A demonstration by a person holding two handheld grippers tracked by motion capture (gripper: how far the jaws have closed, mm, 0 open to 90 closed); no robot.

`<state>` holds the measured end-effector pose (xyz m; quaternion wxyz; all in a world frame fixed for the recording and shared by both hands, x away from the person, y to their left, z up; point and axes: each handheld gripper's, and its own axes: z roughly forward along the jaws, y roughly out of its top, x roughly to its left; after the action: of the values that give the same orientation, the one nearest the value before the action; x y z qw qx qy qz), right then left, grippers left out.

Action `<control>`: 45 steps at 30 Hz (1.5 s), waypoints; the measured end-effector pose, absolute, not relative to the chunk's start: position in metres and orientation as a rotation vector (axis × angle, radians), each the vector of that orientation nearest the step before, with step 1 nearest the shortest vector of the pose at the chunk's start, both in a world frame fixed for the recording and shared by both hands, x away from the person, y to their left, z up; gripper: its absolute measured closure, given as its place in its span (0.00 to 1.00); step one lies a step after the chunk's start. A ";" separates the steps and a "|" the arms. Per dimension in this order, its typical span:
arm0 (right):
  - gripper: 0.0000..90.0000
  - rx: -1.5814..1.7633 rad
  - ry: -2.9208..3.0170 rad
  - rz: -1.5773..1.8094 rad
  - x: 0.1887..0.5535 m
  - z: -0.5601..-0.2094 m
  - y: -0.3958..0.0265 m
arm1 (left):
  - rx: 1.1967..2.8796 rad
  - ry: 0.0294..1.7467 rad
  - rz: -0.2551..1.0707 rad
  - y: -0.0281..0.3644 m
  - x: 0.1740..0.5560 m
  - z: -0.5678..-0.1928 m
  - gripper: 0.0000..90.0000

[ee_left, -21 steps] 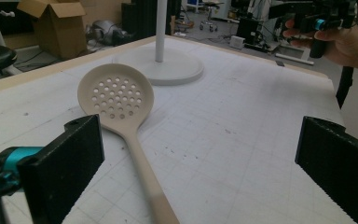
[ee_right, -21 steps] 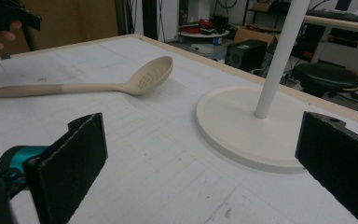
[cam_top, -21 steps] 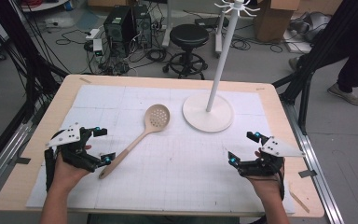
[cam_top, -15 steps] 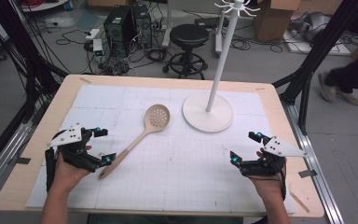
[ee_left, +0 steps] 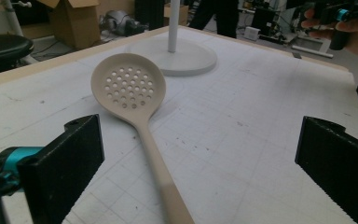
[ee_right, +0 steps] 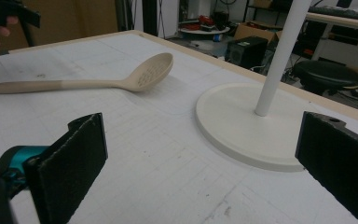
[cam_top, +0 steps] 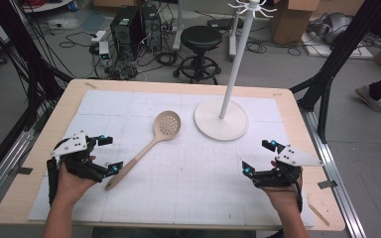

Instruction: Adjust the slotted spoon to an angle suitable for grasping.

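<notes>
A beige slotted spoon lies flat on the white gridded mat, bowl pointing away from me, handle end near my left hand. My left gripper is open, its jaws wide apart on either side of the handle end; in the left gripper view the spoon runs up between the jaws. My right gripper is open and holds nothing, low over the mat at the right, short of the white stand's round base. In the right gripper view the spoon lies far left and the base ahead.
The stand's thin white pole rises from the base to hooks at the top. The wooden table borders the mat. Behind the table are a black stool, a computer tower, cables and cardboard boxes. A person's foot is at far right.
Both grippers have stayed almost in place; the right one shifted slightly. The person at the far right has walked further out of the high view.
</notes>
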<state>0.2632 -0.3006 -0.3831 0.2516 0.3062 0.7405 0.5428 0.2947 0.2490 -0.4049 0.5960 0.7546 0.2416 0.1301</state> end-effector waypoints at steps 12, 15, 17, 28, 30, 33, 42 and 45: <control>0.01 0.808 2.051 1.429 0.265 -0.387 -0.293 | 1.807 0.633 0.317 0.234 0.300 -0.407 0.03; 0.01 0.817 2.041 1.446 0.265 -0.386 -0.296 | 1.835 0.634 0.301 0.232 0.301 -0.407 0.15; 0.01 0.827 2.038 1.457 0.265 -0.386 -0.297 | 1.876 0.629 0.284 0.227 0.305 -0.407 0.19; 0.01 0.838 2.029 1.462 0.265 -0.386 -0.301 | 2.040 0.756 0.262 0.210 0.332 -0.403 0.29; 0.01 0.838 2.031 1.463 0.265 -0.387 -0.300 | 2.090 0.776 0.248 0.205 0.336 -0.409 0.31; 0.01 0.839 2.031 1.460 0.265 -0.388 -0.301 | 2.133 0.783 0.242 0.201 0.337 -0.413 0.33; 0.01 0.841 2.046 1.444 0.266 -0.390 -0.298 | 2.221 0.807 0.232 0.190 0.346 -0.413 0.39; 0.01 0.843 2.050 1.443 0.267 -0.390 -0.298 | 2.236 0.814 0.231 0.187 0.348 -0.413 0.42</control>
<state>0.2666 -0.2982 -0.3904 0.2460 0.3091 0.7512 0.5288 0.3480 0.1875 -0.4126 0.3668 0.8701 0.3168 0.0899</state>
